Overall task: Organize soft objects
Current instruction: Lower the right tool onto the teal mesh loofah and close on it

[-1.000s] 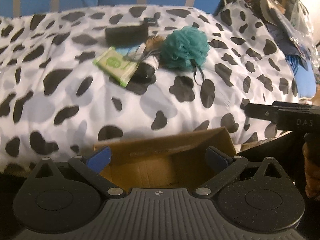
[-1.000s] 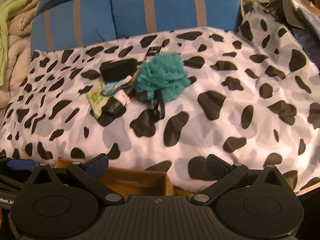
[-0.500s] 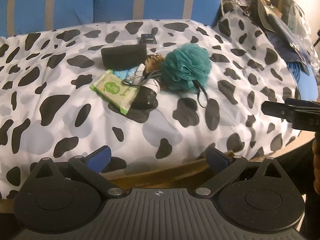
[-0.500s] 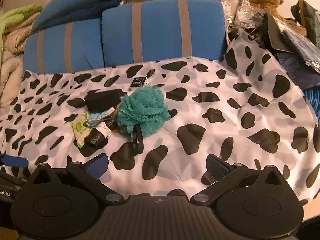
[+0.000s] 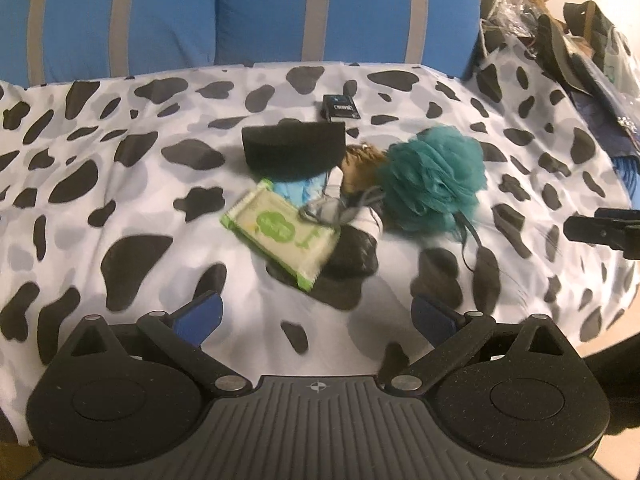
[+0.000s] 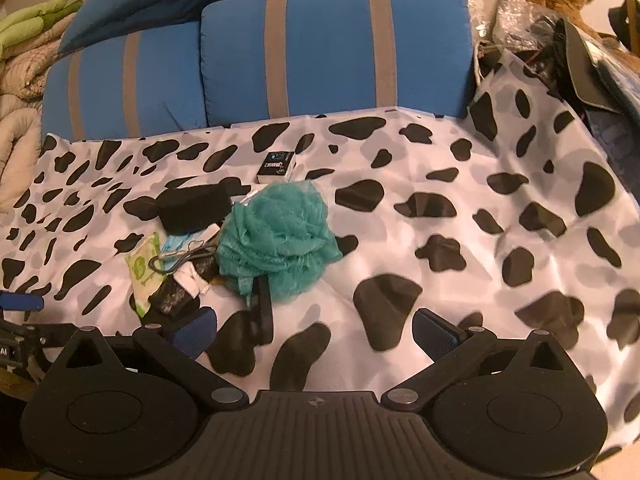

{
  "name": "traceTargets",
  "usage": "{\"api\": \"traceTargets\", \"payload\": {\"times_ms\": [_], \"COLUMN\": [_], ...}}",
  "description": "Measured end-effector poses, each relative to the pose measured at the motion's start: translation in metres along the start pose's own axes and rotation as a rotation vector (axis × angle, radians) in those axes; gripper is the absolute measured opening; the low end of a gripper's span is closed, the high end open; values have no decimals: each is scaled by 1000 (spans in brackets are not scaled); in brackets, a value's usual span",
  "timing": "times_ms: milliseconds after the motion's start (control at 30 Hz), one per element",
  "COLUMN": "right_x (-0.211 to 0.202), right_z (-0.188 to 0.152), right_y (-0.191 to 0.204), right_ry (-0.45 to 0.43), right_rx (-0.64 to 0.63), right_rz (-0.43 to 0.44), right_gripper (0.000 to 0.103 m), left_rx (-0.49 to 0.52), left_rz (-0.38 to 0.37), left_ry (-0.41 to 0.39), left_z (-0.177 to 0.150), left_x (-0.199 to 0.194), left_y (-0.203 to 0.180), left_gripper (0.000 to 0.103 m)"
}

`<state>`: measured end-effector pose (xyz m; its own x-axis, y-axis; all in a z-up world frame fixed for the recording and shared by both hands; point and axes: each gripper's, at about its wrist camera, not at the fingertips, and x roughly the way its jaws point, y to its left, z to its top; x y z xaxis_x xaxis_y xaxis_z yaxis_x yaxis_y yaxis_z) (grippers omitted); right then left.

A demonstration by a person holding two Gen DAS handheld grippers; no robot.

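we are holding both grippers, left gripper (image 5: 316,314) and right gripper (image 6: 314,330), jaws spread and empty, facing a teal mesh bath pouf (image 6: 276,240) lying on the cow-print sheet (image 6: 480,240).

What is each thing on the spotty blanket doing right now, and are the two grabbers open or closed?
left gripper: open, empty.
right gripper: open, empty.
teal bath pouf: lying on the blanket, loop trailing.
green wipes packet: lying flat, looks sealed.
black sponge block: resting behind the pile.
small black box: lying apart, closed.
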<state>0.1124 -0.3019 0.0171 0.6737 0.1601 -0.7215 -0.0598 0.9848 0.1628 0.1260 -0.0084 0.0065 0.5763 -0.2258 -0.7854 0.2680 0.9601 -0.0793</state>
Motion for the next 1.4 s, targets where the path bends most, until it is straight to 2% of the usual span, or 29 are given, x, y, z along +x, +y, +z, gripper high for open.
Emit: {"api": "traceTargets", "payload": {"times_ms": [200,400,633,1000,1200,1400], "right_x": [22,41,62,92,111,146], "right_z": [8,18,30,53,64,70], "right_y": [-10,0,19,28,31,38], "right_ry": [28,22,12,-13,8,72], "right_rx": [35,-33,-125,-164,-137,-93], "right_rz": [24,56,79,64,104,96], "right_gripper": [103,103,103,103,103,103], "left_rx": [-10,-78,-85,-44,-52,-83], "left_rz": [-12,-58,-53,39,-3,-31], "left_ry": [-8,17,13,-24,6,35], "left_z": [9,12,14,19,18,18], "left_x": [13,17,17,19,20,23], "left_y": [7,14,14,11,13,16], "left_gripper": [103,103,103,103,103,103]}}
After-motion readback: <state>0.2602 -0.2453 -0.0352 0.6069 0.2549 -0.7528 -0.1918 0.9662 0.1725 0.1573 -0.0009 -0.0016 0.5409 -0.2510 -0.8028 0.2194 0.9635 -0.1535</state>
